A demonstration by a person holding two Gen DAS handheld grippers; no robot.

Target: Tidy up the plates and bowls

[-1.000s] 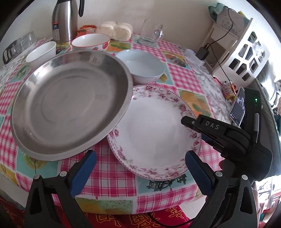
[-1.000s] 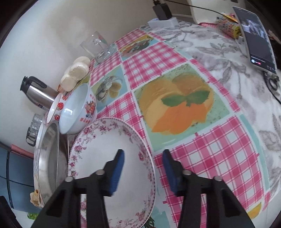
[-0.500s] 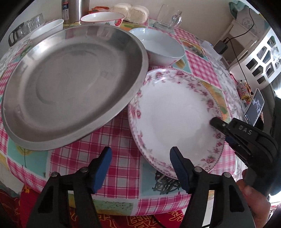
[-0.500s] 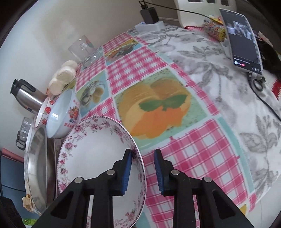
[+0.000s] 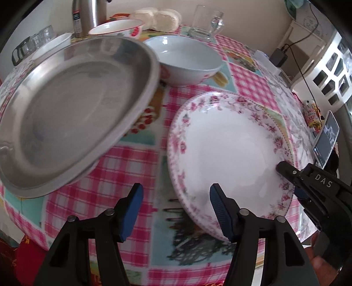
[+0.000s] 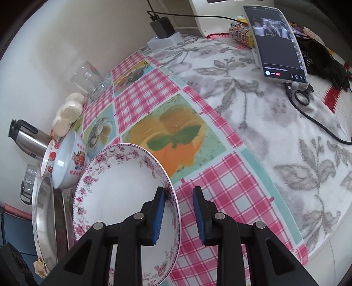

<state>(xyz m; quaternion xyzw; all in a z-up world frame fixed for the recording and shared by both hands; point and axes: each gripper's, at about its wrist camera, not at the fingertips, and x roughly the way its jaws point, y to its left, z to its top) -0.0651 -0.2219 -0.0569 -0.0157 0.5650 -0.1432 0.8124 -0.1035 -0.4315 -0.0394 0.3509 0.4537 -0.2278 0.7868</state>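
Observation:
A white plate with a pink floral rim (image 5: 228,149) is tilted up off the checked tablecloth; it also shows in the right wrist view (image 6: 123,189). My right gripper (image 6: 178,216) straddles the plate's near rim, one pad inside and one outside, with a gap still showing; it appears at the right in the left wrist view (image 5: 290,178). My left gripper (image 5: 176,209) is open and empty, its right pad close to the plate's lower rim. A large steel pan (image 5: 70,114) lies left. A pale blue bowl (image 5: 184,57) stands behind it.
A red-rimmed bowl (image 5: 116,27), a white bowl (image 5: 52,44), a steel flask (image 5: 88,15), buns (image 5: 158,18) and a glass mug (image 5: 204,24) line the back. A phone (image 6: 277,39) with a cable lies right, near the table edge.
My right gripper has narrowed around the floral plate's rim and tipped the plate up, away from the steel pan. My left gripper has moved in lower and closer.

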